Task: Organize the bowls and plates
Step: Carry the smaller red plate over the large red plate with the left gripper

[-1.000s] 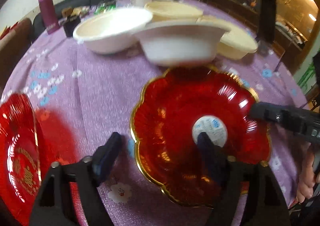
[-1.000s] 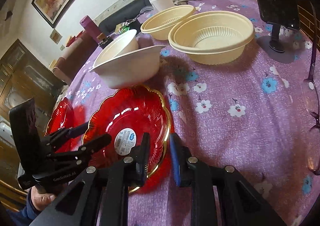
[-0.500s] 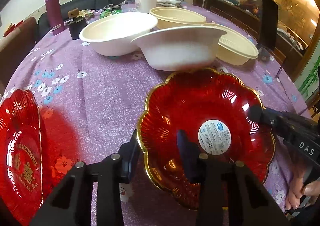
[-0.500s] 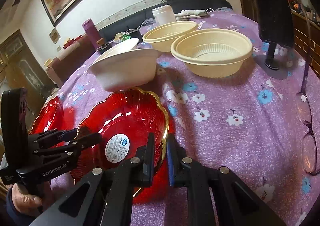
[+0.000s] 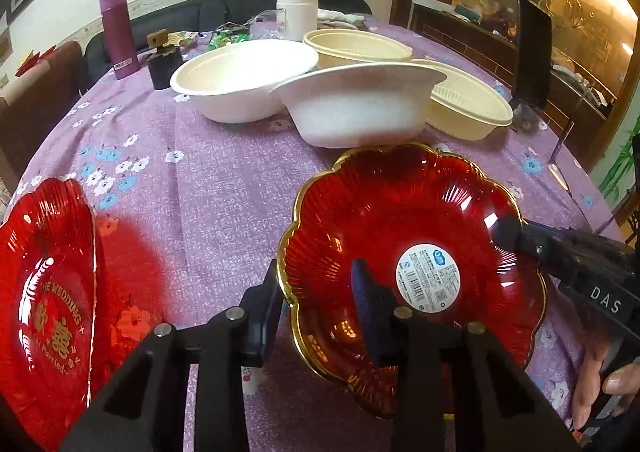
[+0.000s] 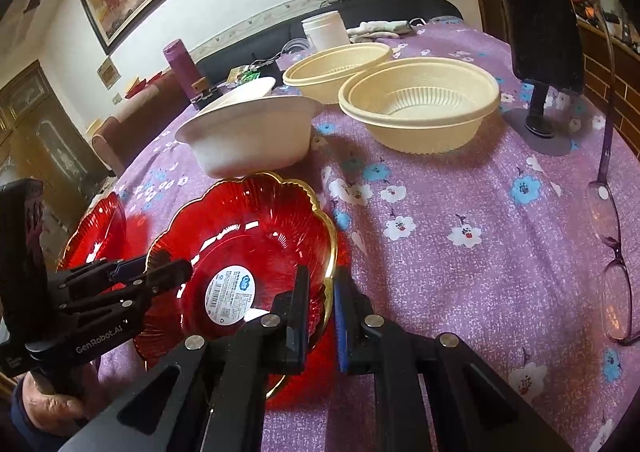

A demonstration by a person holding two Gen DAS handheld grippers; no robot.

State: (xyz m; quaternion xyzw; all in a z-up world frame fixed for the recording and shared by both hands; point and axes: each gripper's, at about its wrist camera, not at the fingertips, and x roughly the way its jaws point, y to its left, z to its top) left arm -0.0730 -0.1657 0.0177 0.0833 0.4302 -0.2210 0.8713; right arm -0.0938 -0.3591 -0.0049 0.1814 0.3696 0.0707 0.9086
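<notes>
On the purple-clothed counter, both sets of jaws have just clenched opposite rims of the gold-edged red plate, left gripper and right gripper now positioned to carry it toward the second red plate nearby.

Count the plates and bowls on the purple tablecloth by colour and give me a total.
Red translucent plates: 2, the gold-rimmed scalloped plate and the wedding-lettered plate
White paper bowls: 2
Cream ribbed plastic bowls: 2
Total: 6
</notes>
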